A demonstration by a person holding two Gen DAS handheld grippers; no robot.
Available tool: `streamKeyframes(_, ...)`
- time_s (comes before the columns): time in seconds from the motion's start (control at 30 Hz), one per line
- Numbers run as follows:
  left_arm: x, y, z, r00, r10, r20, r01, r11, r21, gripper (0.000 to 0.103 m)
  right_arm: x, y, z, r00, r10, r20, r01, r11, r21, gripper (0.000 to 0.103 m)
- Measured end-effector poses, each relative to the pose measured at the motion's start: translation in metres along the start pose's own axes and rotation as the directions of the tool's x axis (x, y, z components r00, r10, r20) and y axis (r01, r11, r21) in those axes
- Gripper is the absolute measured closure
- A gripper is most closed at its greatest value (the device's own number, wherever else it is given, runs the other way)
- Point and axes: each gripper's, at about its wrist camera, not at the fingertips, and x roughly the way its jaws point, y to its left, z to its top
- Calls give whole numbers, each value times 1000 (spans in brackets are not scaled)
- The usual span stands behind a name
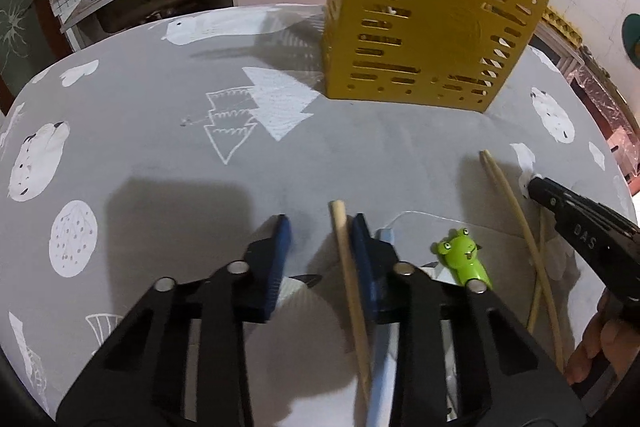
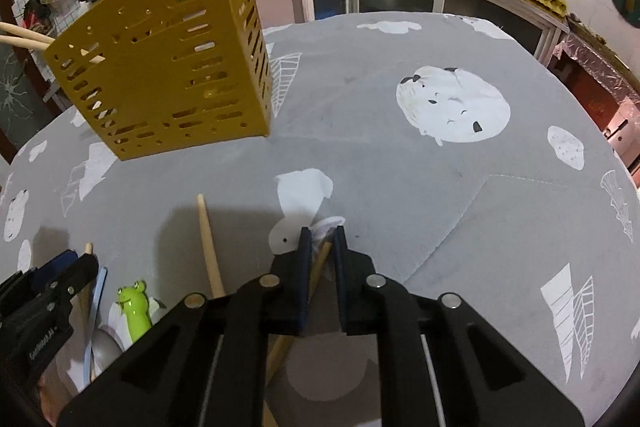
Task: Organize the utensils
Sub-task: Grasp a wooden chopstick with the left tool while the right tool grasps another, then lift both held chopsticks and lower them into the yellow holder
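The chopstick [image 1: 347,279] nearest the yellow utensil caddy's [image 1: 420,27] front wall lies on the surface [image 1: 160,147], running away from the caddy between the fingers of the left hand-held gripper [image 1: 321,231]. It rests against one blue pad while the other pad stands clear of it, so that gripper has not clamped yet. Because the stick sits off centre, I judge it could roll or pivot out as the pads meet.

Off the caddy's other front corner, the right hand-held gripper [image 2: 322,233] is clenched on a second chopstick [image 2: 318,271]. It holds the stick at a slant and close to its end, so the long free part may swing or slip on the way to the caddy. That stick also crosses a loose third chopstick [image 1: 516,215]; which one lies on top I cannot tell, so a lift could drag the loose one along.

Counted: three chopsticks on the surface in front of the caddy, and at least four more standing in the caddy. There is one green frog-handled utensil [image 1: 464,259] and one pale blue stick [image 2: 96,307], both between the two grippers. One caddy, two hand-held grippers.
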Motion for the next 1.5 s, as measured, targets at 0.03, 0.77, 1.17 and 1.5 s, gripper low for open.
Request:
streamKeyframes(0.03,0,-2,0,1000,-3,-6,3,1000,2,86,0,0,1,1000,1,3,-1,1000,1,92)
streamKeyframes(0.77,-70,10,2,977,-37,212,43,999,-24,97,-70,-8,13,965,72,251,-78,997,10,97)
streamKeyframes(1.17,-143,18,6,908,-44,417,56,998,-19,98,-161,2,22,866,97,491,-80,995,-54,98)
streamKeyframes(1.5,-167,25,11,866,-39,499,55,998,-18,98,-192,10,23,801,113,587,-64,993,-104,98)
